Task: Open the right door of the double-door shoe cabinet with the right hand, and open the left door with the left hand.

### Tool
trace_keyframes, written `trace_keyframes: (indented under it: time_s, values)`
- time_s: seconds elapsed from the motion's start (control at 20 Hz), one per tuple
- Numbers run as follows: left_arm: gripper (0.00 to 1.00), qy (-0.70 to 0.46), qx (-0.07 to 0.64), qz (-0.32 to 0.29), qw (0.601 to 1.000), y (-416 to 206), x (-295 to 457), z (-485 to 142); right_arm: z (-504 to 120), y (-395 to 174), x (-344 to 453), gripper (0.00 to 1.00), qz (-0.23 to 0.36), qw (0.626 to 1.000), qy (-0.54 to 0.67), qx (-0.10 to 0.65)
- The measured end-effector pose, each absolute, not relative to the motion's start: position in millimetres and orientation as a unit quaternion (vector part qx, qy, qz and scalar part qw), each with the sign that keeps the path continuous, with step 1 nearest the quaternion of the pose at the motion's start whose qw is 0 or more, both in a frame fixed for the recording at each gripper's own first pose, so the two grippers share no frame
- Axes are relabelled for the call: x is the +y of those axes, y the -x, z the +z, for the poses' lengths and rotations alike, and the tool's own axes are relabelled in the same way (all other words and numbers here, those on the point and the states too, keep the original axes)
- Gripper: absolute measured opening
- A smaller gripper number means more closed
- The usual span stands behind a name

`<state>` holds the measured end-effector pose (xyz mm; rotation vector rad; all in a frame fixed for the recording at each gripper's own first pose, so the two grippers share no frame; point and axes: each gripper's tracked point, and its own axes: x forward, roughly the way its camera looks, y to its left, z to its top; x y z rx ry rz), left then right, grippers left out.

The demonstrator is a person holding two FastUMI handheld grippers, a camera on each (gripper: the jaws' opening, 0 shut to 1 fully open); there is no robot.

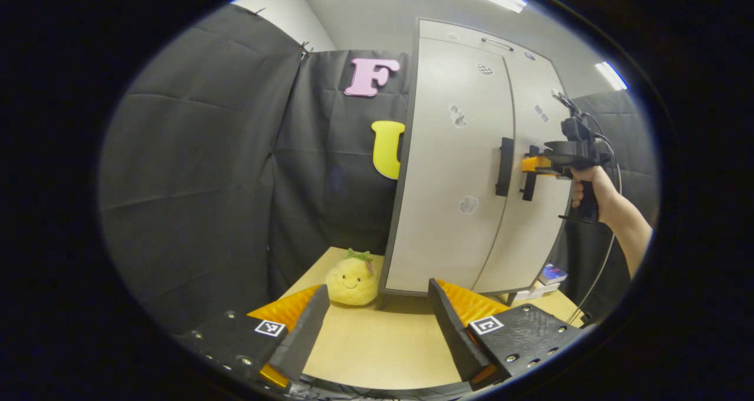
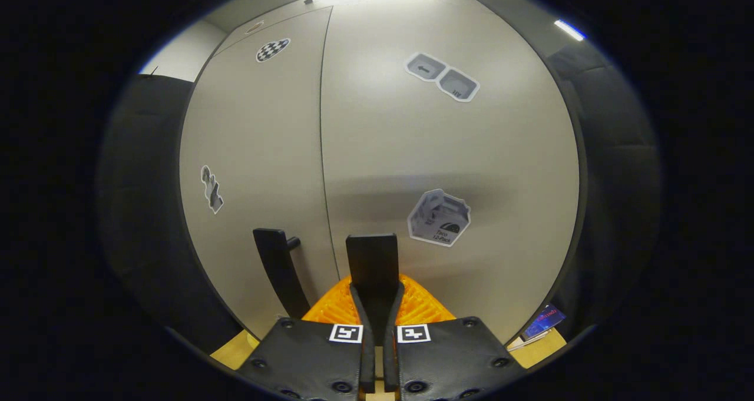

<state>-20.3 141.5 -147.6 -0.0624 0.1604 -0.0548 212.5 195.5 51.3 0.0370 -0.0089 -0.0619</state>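
Right gripper view puts our right gripper (image 2: 377, 307) clamped on the right door handle (image 2: 371, 265) of the shoe cabinet (image 2: 447, 153), both doors closed; our forearm (image 1: 624, 224) reaches level, while the left gripper (image 1: 377, 318) hangs wide open, empty, above the table (image 1: 377, 348).

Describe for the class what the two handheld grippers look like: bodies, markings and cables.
The left gripper has two broad black finger blocks with round screw heads, each bearing a small square black-and-white marker. The right gripper has the same build in its own view; from the left gripper view it shows a black pistol-style grip held in a hand, with thin dark cables trailing from it. The forearm is bare.
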Motion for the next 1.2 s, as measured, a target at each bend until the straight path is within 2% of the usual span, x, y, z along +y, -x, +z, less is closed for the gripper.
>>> trace_keyframes:
  time_s: [0.85,1.2]
  values:
    - [0.97,0.011,0.083,-0.066,0.994,20,102,-142,41,-131,183,0.07,0.022,0.999,-0.022,-0.007]
    - [0.98,0.011,0.09,-0.08,0.993,15,89,-146,37,-102,169,0.07,0.024,0.999,-0.021,-0.006]
